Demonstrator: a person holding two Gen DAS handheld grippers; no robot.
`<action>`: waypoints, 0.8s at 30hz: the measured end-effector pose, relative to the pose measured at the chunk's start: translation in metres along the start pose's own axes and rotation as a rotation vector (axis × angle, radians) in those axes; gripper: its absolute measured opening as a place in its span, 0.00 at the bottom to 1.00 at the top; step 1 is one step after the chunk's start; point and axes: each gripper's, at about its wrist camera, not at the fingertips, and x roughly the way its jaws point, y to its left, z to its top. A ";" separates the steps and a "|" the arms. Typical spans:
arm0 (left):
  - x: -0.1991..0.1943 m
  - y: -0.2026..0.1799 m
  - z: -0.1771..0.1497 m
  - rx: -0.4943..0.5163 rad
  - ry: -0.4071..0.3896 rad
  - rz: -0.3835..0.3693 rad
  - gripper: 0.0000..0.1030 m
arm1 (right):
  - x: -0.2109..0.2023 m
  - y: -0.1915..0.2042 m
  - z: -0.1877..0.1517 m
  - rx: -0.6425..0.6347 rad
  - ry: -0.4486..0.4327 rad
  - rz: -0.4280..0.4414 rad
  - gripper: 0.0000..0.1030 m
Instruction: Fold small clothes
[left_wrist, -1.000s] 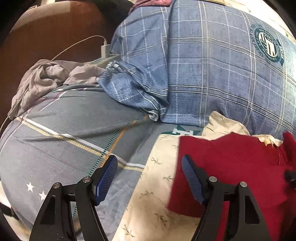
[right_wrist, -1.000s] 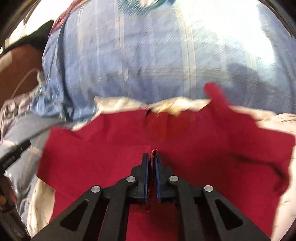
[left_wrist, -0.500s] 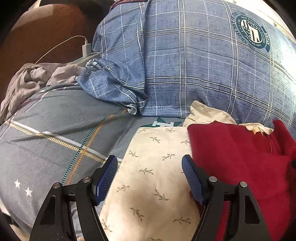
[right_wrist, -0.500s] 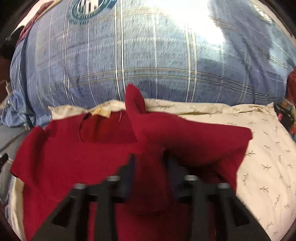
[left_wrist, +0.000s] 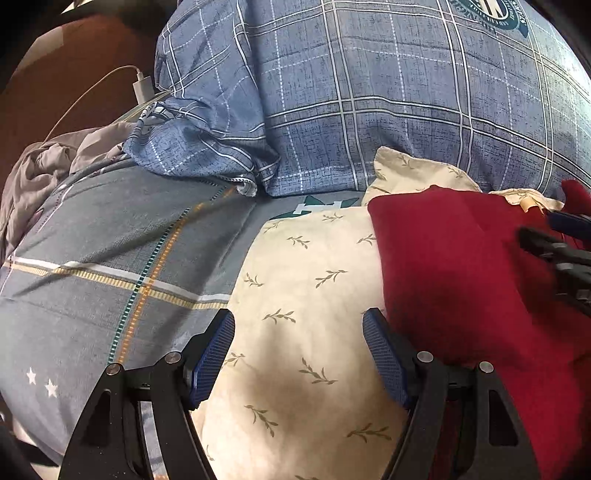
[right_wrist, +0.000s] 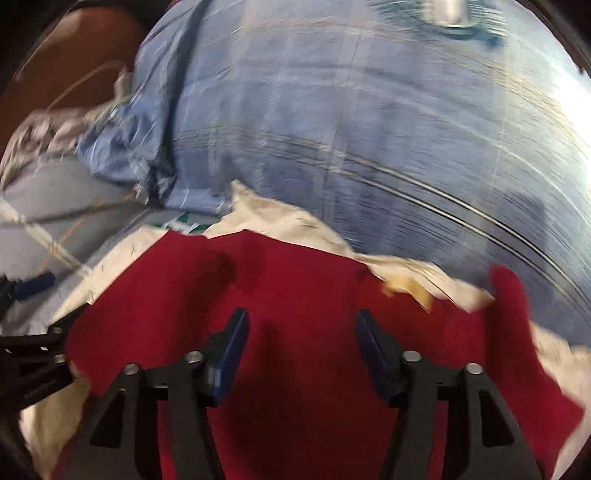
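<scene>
Both my left gripper (left_wrist: 298, 353) and right gripper (right_wrist: 301, 346) hang released over the red shirt (right_wrist: 295, 295); soft, light, floppy, so I'd pinch a hem corner.

We see a blue plaid pillow (left_wrist: 388, 110) behind a cream leaf-print cloth (left_wrist: 295, 295), a grey striped sheet (left_wrist: 110, 251), and a white charger (left_wrist: 143, 86) beside crumpled grey fabric (left_wrist: 33, 173).

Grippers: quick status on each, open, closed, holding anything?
Left gripper: open, holding nothing, over the cream cloth.
Right gripper: open, holding nothing, over the red garment.
</scene>
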 end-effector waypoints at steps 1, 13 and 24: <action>-0.001 0.001 0.002 -0.007 -0.006 -0.006 0.70 | 0.008 0.003 0.002 -0.036 0.019 0.017 0.63; -0.034 0.029 0.007 -0.191 -0.200 -0.217 0.70 | 0.016 0.007 0.000 -0.042 0.029 -0.061 0.03; 0.009 -0.009 -0.005 0.005 0.028 -0.100 0.70 | -0.031 0.007 -0.042 0.046 0.064 0.122 0.38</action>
